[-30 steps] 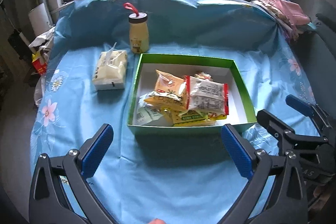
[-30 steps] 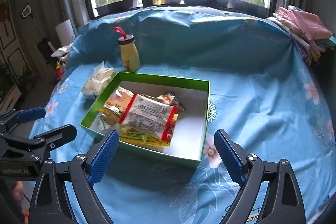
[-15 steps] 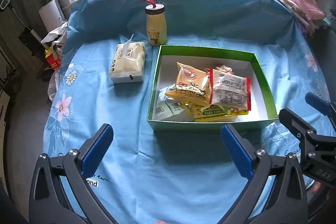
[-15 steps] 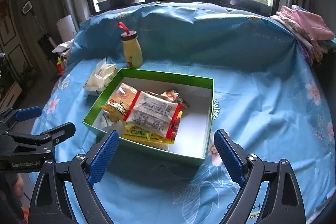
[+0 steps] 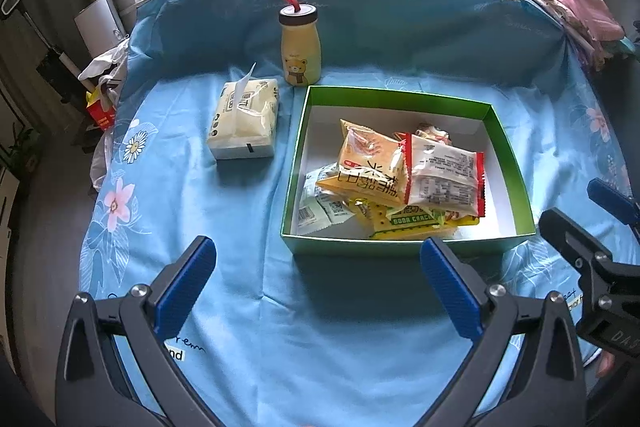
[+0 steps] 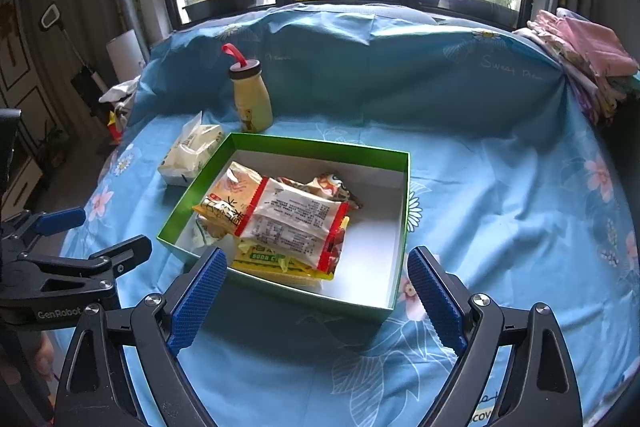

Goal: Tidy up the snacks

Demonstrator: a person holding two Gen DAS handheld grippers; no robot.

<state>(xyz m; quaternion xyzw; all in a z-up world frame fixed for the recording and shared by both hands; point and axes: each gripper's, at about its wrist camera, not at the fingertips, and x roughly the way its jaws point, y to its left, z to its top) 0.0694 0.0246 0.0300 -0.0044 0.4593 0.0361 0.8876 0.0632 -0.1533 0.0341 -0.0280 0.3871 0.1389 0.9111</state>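
Snacks (image 5: 404, 179) piled in green box (image 5: 516, 163) (none outside). Left gripper (image 5: 316, 267) and right gripper (image 6: 314, 289) spread wide, empty, short of box. Likely start or finish; next needs reach into box.

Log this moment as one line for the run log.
left gripper: open, empty | right gripper: open, empty | snack packets: piled in green box | tissue pack, bottle: outside box on blue cloth

"GenRobot" on left tongs (image 6: 76, 227)
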